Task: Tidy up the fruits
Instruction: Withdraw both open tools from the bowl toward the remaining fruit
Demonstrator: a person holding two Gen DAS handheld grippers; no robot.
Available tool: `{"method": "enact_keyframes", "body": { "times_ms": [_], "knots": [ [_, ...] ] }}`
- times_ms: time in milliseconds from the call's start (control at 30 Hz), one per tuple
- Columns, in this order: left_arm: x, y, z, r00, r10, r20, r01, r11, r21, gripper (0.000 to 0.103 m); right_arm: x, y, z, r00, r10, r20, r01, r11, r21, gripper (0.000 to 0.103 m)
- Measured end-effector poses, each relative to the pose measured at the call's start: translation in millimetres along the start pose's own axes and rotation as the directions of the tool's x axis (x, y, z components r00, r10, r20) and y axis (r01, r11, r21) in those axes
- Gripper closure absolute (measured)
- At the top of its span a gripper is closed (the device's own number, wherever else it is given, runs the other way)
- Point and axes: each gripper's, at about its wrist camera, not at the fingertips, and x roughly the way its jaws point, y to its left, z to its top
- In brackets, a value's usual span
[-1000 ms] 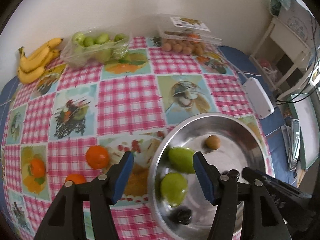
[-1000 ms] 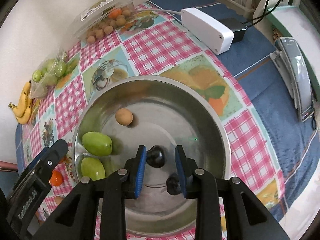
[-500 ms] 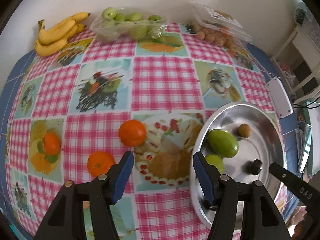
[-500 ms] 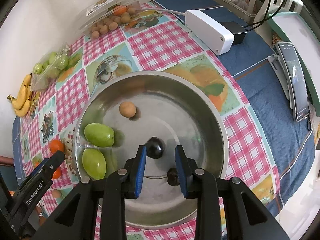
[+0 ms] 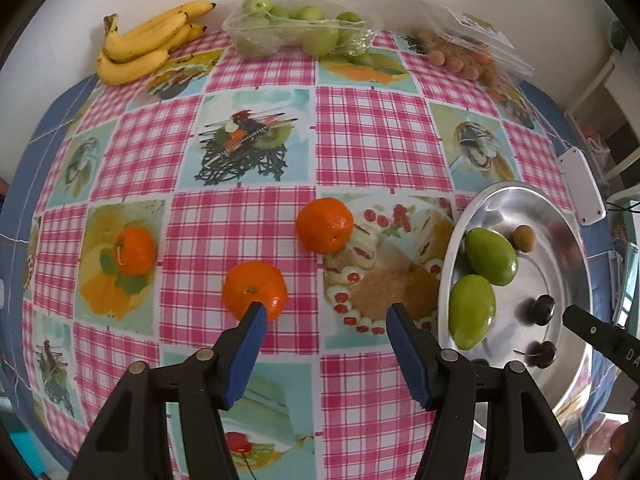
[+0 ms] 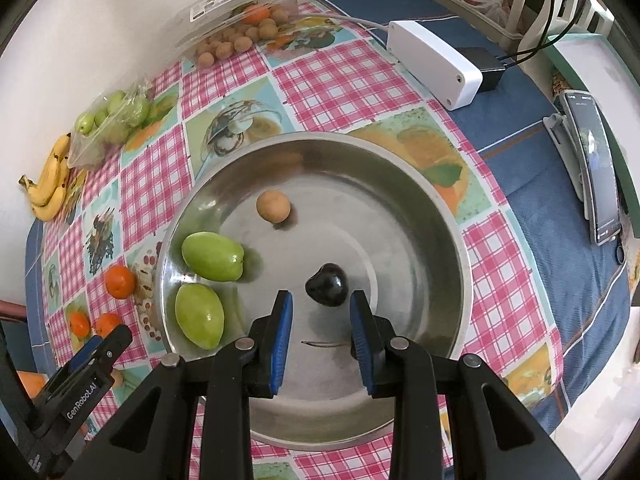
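A steel bowl (image 6: 440,216) (image 5: 576,276) holds two green fruits (image 6: 212,256) (image 6: 199,316), a small tan fruit (image 6: 273,207) and a dark plum (image 6: 327,284). My right gripper (image 6: 320,312) is open and empty above the bowl, just short of the plum. My left gripper (image 5: 323,316) is open and empty over the checked tablecloth, left of the bowl. Two oranges lie there: one (image 5: 254,290) touches the left fingertip's edge in view, the other (image 5: 325,224) lies further ahead.
Bananas (image 5: 148,44), a bag of green fruit (image 5: 300,32) and a clear box of small tan fruits (image 5: 468,56) lie along the back wall. A white box with a cable (image 6: 434,64) and a phone (image 6: 596,164) lie right of the bowl.
My left gripper has swung left, away from the bowl, to the two oranges on the cloth. My right gripper has pulled back a little from the plum.
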Motion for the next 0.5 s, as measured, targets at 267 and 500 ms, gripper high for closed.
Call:
{"method": "enact_keyframes", "body": {
  "times_ms": [267,500],
  "knots": [
    [4,-4,-1,1.0,0.025,-0.012,-0.025,0.999,0.031,0.027,10,4,0,1.0,0.002,-0.01,-0.002,1.0,-0.006,0.033],
    [11,0,-2,0.998,0.048,-0.03,-0.047,0.999,0.018,0.01,20,5,0,1.0,-0.017,-0.024,0.017,1.0,-0.011,0.017]
  ]
}}
